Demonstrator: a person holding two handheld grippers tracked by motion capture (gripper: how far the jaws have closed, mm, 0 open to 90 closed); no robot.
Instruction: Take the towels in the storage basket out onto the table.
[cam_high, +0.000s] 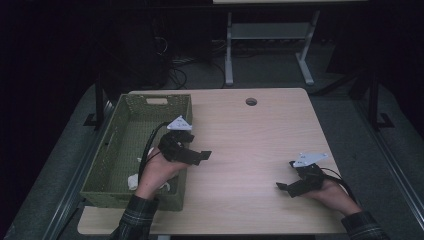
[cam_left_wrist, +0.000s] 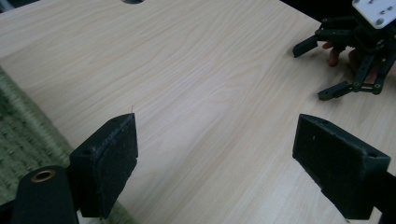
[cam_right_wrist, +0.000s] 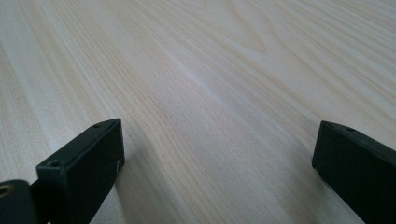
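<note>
Held over the right rim of a green woven basket (cam_high: 120, 145), my left gripper (cam_high: 200, 156) points right across the light wooden table (cam_high: 250, 145). Its jaws stand wide open in the left gripper view, with nothing between them (cam_left_wrist: 217, 158), only bare wood beyond. My right gripper (cam_high: 286, 176) rests low over the table's right front, pointing left. Its jaws are also spread open and empty (cam_right_wrist: 215, 172). The left gripper view catches that right gripper (cam_left_wrist: 312, 72) at its top right, with fingers of the hand behind it.
Small white items (cam_high: 133, 181) lie in the basket's near end, partly hidden by the left forearm. A round cable hole (cam_high: 251, 101) sits near the table's far edge. Beyond the table stand a desk frame's legs (cam_high: 229, 60) and dark floor.
</note>
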